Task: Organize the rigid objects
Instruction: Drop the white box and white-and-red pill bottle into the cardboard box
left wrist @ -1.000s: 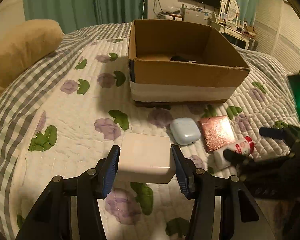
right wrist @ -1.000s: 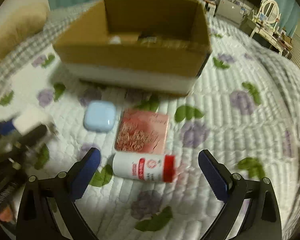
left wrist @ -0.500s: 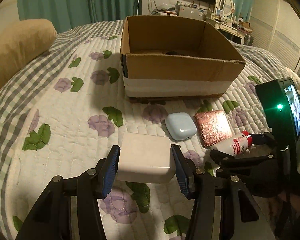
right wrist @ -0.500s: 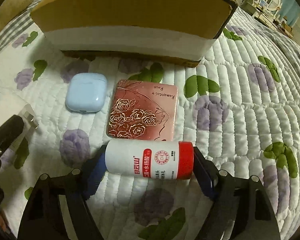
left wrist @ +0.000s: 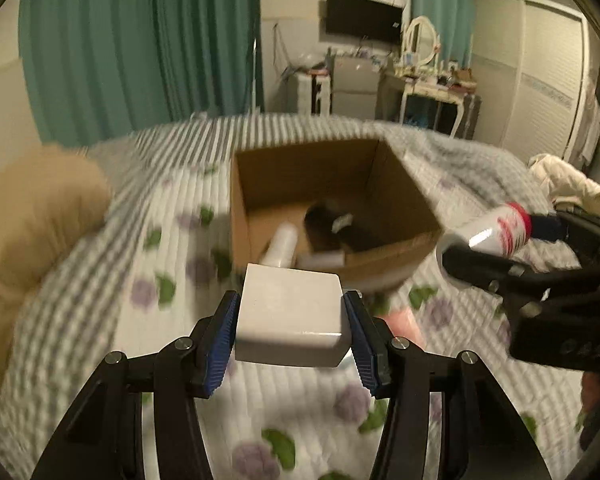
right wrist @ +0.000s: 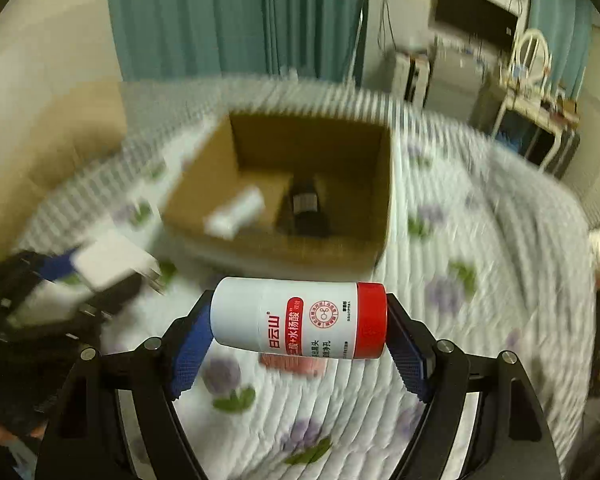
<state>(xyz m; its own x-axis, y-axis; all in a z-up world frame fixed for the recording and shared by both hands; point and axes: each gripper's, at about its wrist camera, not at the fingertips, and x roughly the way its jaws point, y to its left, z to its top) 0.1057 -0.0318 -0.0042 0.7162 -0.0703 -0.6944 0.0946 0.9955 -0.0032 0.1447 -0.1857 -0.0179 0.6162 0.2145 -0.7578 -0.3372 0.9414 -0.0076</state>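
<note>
My left gripper (left wrist: 290, 338) is shut on a white charger block (left wrist: 290, 316) and holds it in the air in front of the open cardboard box (left wrist: 260, 184). My right gripper (right wrist: 300, 338) is shut on a white bottle with a red cap (right wrist: 300, 318), held sideways above the bed. That bottle also shows at the right of the left wrist view (left wrist: 496, 232). The box (right wrist: 204, 184) holds a white tube (left wrist: 282, 246), a white item and a dark object (left wrist: 332, 224). A pink patterned case (right wrist: 292, 362) lies on the quilt under the bottle.
The bed has a white quilt with purple flowers (left wrist: 256, 412). A tan pillow (left wrist: 28, 224) lies at the left. Teal curtains (left wrist: 140, 44), a TV, a dresser and a wardrobe stand behind the bed. Cream clothing (left wrist: 568, 184) lies at the right.
Both grippers have lifted off the quilt. The right gripper closed on the bottle and raised it. The left gripper raised the charger block. The box interior is now visible from above.
</note>
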